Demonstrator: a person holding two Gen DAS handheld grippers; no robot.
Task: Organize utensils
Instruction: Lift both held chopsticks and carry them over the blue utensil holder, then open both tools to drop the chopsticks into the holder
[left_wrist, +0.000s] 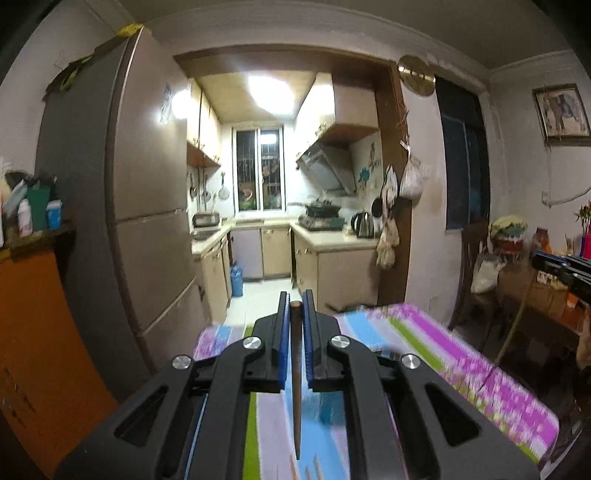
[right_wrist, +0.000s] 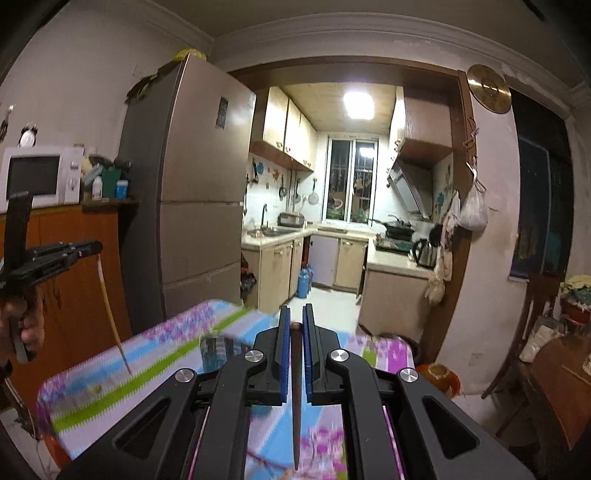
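My left gripper (left_wrist: 295, 299) is shut on a brown wooden chopstick (left_wrist: 295, 369) that hangs point down between its blue pads, above the flowered tablecloth (left_wrist: 461, 354). My right gripper (right_wrist: 295, 314) is shut on a second dark brown chopstick (right_wrist: 295, 387), also point down over the cloth. The left gripper (right_wrist: 94, 247) also shows at the left of the right wrist view, with its chopstick (right_wrist: 110, 314) slanting down to the table. A dark glass cup (right_wrist: 214, 350) stands on the table just left of my right gripper. Both views are blurred low down.
The table (right_wrist: 110, 376) carries a pink, blue and green cloth. A tall fridge (right_wrist: 199, 192) stands behind it on the left, next to an orange cabinet (right_wrist: 81, 280) with a microwave (right_wrist: 37, 177). A kitchen doorway lies ahead. Wooden furniture (right_wrist: 554, 373) stands at the right.
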